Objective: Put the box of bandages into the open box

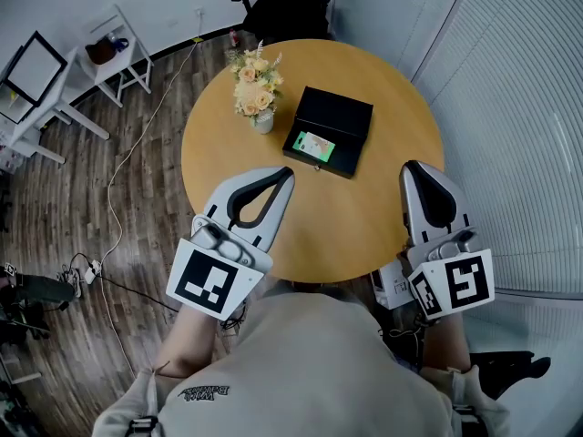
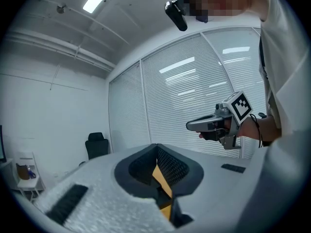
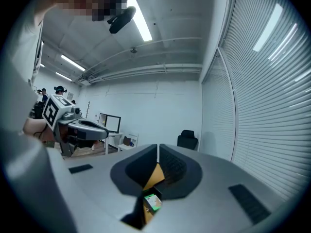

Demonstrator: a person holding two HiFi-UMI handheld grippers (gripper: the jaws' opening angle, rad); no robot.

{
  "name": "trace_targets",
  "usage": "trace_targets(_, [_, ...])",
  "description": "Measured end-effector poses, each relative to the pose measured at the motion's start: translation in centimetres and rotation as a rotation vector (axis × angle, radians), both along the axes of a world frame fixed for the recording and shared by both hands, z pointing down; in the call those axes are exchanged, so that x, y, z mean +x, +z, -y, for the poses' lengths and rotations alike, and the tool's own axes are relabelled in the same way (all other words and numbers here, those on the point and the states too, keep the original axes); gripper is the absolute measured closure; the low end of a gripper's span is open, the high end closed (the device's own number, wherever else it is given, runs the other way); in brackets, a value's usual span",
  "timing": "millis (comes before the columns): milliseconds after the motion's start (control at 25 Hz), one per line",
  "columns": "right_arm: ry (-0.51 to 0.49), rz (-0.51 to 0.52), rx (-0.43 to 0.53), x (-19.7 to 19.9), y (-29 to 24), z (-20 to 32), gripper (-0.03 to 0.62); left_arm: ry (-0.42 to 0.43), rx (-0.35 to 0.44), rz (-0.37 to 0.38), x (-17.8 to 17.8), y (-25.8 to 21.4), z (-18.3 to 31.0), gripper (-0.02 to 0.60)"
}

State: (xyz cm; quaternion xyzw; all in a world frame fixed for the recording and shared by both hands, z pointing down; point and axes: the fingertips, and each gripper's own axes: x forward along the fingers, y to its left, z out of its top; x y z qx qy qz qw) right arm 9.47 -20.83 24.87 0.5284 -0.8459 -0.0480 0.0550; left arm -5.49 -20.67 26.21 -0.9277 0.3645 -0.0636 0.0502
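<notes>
The box of bandages (image 1: 314,146), green and white, lies inside the open black box (image 1: 344,116) in the middle of the round wooden table (image 1: 383,217). My left gripper (image 1: 290,177) hovers over the table's near side, just left of the black box, jaws shut and empty. At the table's right edge my right gripper (image 1: 407,166) is also shut with nothing in it. In the left gripper view the jaws (image 2: 156,145) meet at their tips. The right gripper view shows its jaws (image 3: 158,145) closed, with the bandage box (image 3: 153,203) small below them.
A vase of flowers (image 1: 256,85) stands on the table left of the black box. A black office chair (image 1: 287,3) sits beyond the table, white shelves (image 1: 114,53) at the far left, and cables (image 1: 109,198) run over the wooden floor. Window blinds (image 1: 519,107) line the right side.
</notes>
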Motion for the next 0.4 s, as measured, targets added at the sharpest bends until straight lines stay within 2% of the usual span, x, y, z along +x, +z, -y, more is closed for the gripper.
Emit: trace_targets(400, [-0.003, 0.0, 0.009, 0.13, -0.01, 0.0, 0.557, -0.021, 0.008, 0.012, -0.58, -0.18, 0.03, 0.56])
